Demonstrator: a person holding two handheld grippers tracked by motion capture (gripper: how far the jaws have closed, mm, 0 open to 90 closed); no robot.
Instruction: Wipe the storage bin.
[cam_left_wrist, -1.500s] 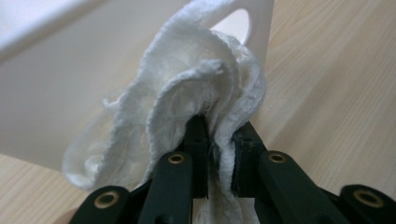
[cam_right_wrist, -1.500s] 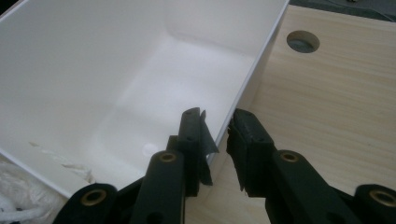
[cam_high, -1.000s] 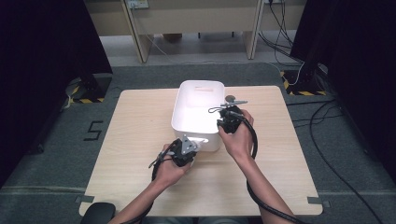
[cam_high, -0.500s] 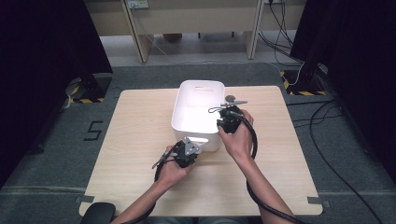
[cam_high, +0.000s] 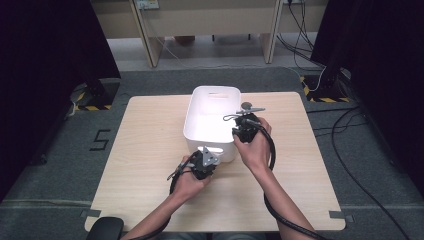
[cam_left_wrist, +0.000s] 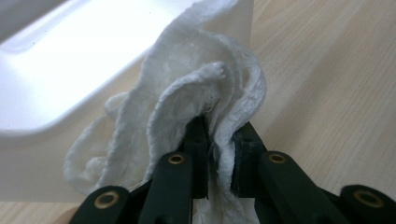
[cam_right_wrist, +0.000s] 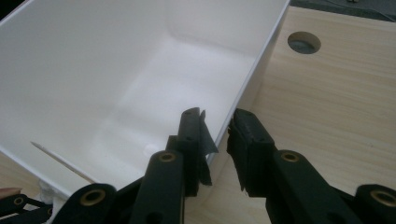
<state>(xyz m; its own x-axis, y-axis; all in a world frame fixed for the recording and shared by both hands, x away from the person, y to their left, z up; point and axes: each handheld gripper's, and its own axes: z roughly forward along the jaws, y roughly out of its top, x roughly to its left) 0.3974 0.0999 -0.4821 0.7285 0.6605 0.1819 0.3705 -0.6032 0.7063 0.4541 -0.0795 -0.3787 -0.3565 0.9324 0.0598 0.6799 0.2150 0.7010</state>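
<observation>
Between the earlier frame and this one, the left gripper (cam_high: 205, 161) shifted only slightly along the near wall of the white bin (cam_high: 212, 95), clenched on a white cloth (cam_left_wrist: 196, 112) pressed against that wall. Right gripper (cam_high: 243, 131) was straddling the bin's right rim, which lay between its jaws.

White cloth (cam_left_wrist: 196, 107) in tongs (cam_left_wrist: 219, 154)
</observation>
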